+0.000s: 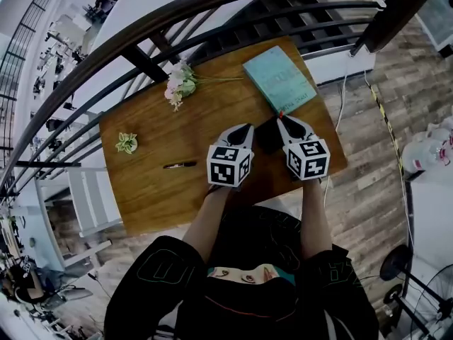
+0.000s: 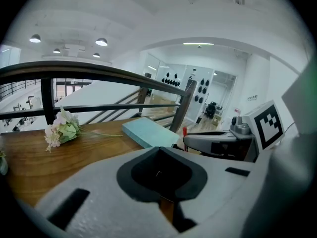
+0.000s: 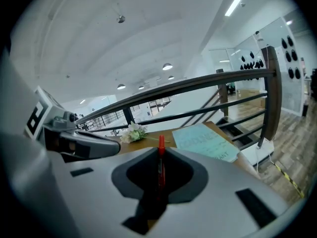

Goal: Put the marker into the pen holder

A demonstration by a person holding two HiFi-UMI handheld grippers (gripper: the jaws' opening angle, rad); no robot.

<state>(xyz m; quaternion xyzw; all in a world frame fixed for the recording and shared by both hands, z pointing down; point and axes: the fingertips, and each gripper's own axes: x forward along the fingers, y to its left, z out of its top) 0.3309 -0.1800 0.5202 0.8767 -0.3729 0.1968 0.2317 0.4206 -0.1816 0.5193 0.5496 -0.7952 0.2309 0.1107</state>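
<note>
Nearest the person, both grippers are held over the near edge of the wooden counter (image 1: 148, 190), on the near side of the teal book (image 1: 279, 78). The left gripper (image 1: 245, 129) has its jaws pressed together with nothing between them. The right gripper (image 1: 282, 122) is clamped on the red marker (image 3: 161, 157), which runs along the groove between the pads, its red tip poking out past the jaw ends toward the book. Between the two gripper tips, just short of the book's near corner, sits the dark pen holder (image 1: 267, 134); little of it shows. A black pen (image 1: 180, 165) lies flat on the counter, well to the left of the book and nearer the person. A small green plant (image 1: 127, 142) stands further left still. A bunch of pale flowers (image 1: 180, 83) lies left of the book, its stems pointing at it. Beyond the book runs a dark railing (image 1: 212, 6).
</note>
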